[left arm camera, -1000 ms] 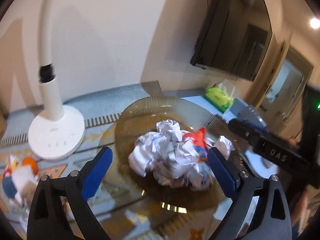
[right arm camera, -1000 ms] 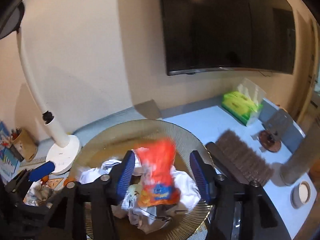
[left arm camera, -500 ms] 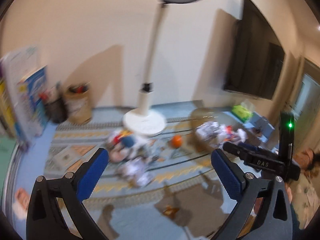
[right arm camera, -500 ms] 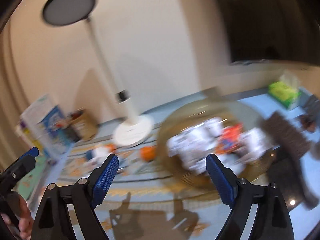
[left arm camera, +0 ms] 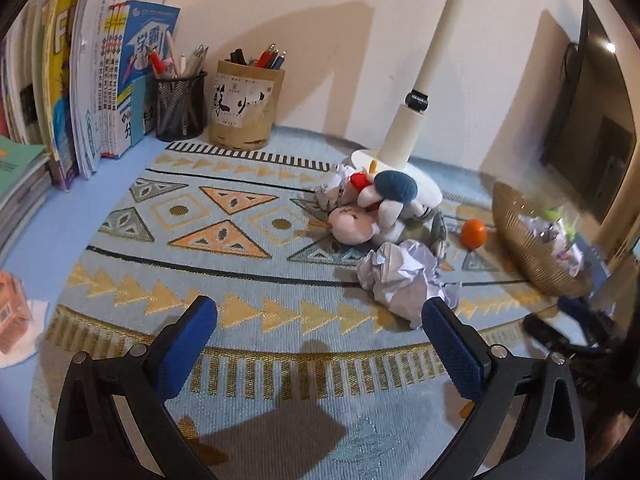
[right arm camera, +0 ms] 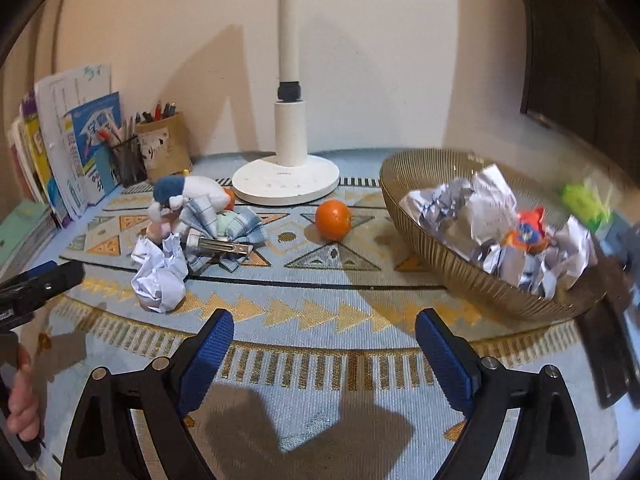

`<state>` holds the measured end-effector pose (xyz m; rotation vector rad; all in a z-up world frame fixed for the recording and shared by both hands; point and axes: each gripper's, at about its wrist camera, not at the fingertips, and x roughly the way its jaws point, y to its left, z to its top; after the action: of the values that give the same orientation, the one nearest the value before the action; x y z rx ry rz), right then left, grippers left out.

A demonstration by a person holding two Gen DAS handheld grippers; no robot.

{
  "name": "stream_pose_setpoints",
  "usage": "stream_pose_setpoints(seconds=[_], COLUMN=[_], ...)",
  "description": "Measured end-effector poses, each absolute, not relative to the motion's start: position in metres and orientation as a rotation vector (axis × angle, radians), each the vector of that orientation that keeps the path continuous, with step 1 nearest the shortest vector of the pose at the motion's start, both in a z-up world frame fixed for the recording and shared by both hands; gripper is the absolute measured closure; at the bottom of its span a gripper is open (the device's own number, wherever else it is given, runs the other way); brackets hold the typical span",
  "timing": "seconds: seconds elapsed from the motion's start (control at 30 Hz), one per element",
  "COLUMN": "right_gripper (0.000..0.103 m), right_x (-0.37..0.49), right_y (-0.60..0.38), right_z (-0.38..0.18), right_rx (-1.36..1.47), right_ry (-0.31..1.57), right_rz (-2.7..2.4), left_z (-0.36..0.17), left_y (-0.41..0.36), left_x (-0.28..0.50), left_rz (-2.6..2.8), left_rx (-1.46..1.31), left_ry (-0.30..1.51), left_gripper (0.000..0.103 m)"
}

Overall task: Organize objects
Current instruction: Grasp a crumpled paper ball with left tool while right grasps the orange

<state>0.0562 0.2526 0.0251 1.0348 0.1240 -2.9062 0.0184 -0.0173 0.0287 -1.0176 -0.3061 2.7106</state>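
The left gripper [left arm camera: 318, 326] has its blue-padded jaws spread wide and empty above the patterned blue and gold mat [left arm camera: 240, 248], touching nothing. A crumpled ball of white paper [left arm camera: 404, 276] lies just ahead of its right finger [left arm camera: 452, 348]. The right gripper [right arm camera: 324, 338] is likewise wide apart and holds nothing. Ahead and to its left sits the same crumpled paper [right arm camera: 160, 276], with a plush toy [right arm camera: 188, 194] and checked cloth [right arm camera: 224, 226] beyond it. A round orange fruit [right arm camera: 333, 219] lies straight ahead, and the ribbed golden bowl [right arm camera: 472, 276] of crumpled papers stands to its right.
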Motion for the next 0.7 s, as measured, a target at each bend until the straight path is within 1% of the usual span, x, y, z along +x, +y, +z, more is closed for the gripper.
stream_pose_setpoints(seconds=[0.1, 0.2, 0.4, 0.57, 0.7], right_gripper=[0.007, 0.007, 0.007, 0.007, 0.007], right_x=[0.055, 0.054, 0.055, 0.050, 0.038], right_y=[0.248, 0.244, 0.242, 0.248, 0.258], right_z=[0.022, 0.020, 0.020, 0.018, 0.012], right_rx=[1.050, 1.060, 1.032, 1.066, 1.155], right_ry=[0.161, 0.197, 0.215, 0.150, 0.030], right_rz=[-2.884, -2.876, -2.884, -2.860, -2.816], left_z=[0.024, 0.024, 0.024, 0.028, 0.024], left_y=[-0.020, -0.019, -0.009, 0.006, 0.020], left_x=[0.014, 0.014, 0.018, 0.022, 0.012], left_rz=[2.660, 2.664, 2.692, 2.694, 2.551], left_rx=[-1.075, -1.074, -1.064, -1.044, -1.150], left_ry=[-0.348, -0.351, -0.254, -0.116, -0.057], left_gripper=[0.001, 0.001, 0.001, 0.001, 0.001])
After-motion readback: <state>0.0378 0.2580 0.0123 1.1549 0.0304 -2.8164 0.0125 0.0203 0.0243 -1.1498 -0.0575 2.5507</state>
